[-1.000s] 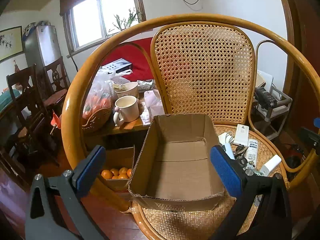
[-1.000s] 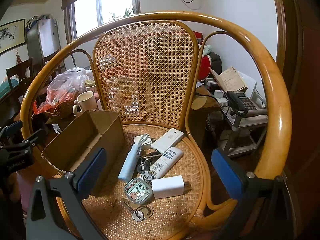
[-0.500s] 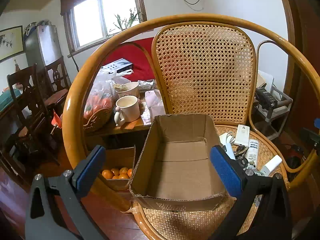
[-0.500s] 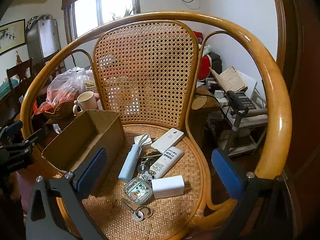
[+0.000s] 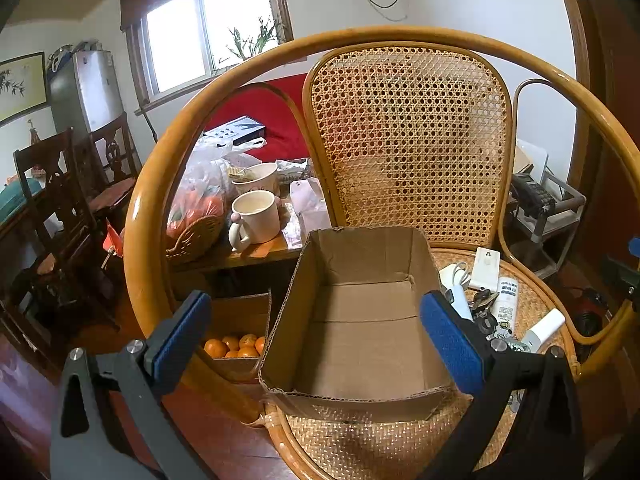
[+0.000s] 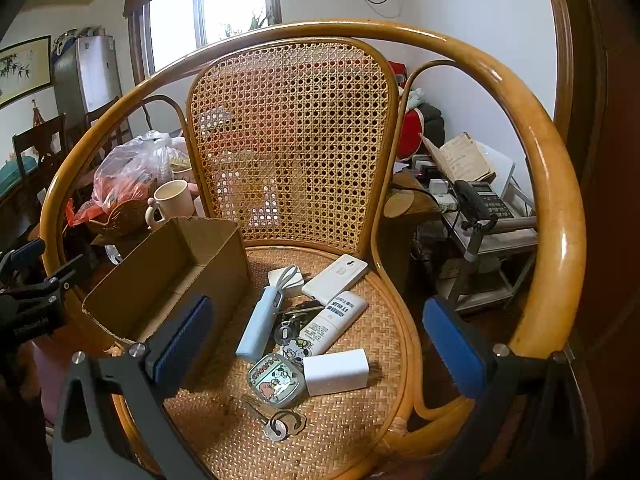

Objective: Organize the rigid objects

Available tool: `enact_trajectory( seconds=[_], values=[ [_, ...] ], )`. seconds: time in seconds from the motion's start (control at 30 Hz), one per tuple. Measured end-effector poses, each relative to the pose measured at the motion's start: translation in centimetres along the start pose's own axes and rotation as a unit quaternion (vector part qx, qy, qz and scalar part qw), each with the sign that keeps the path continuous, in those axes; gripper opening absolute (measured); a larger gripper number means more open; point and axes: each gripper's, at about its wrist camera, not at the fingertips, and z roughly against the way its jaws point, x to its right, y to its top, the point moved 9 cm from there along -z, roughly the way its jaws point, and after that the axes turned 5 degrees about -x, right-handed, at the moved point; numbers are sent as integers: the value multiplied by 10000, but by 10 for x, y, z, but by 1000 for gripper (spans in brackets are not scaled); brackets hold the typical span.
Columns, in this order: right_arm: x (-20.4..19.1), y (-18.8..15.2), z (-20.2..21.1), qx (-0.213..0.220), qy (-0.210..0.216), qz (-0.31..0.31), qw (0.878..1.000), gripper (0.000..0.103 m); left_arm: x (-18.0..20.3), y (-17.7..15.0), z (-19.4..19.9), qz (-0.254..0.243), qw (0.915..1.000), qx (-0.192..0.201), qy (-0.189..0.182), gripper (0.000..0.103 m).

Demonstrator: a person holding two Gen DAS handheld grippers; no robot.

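An empty cardboard box (image 5: 360,320) sits on the left of a rattan chair seat (image 6: 340,432); it also shows in the right wrist view (image 6: 168,280). Beside it lie a light blue stick-shaped device (image 6: 260,324), a white tube (image 6: 334,322), a white flat device (image 6: 334,279), a white charger block (image 6: 335,371), a cartoon-printed case (image 6: 276,379), keys (image 6: 276,426) and a white adapter with cable (image 6: 285,278). My left gripper (image 5: 316,342) is open, hovering in front of the box. My right gripper (image 6: 316,344) is open above the small items.
The chair's curved armrest (image 6: 556,216) rings the seat. A side table at left holds a cream mug (image 5: 256,216) and a basket with a bag (image 5: 196,216). A box of oranges (image 5: 236,344) sits on the floor. A phone stand (image 6: 484,208) is at right.
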Motion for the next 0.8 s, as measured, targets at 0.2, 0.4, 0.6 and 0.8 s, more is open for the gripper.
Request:
enact_trajectory(
  seconds=[0.2,0.4,0.6,0.8],
  values=[
    [0,0,0,8,-2,-5,10000,103,1,0,1,-4,10000,18,3,103],
    [0,0,0,-10,-4,2,10000,103,2,0,0,-30,10000,10,15,103],
    [0,0,0,-10,-10,17,10000,103,2,1,0,-26,10000,14,15,103],
    [0,0,0,-16,-10,9,10000,103,1,1,0,-26,10000,16,23,103]
  ],
)
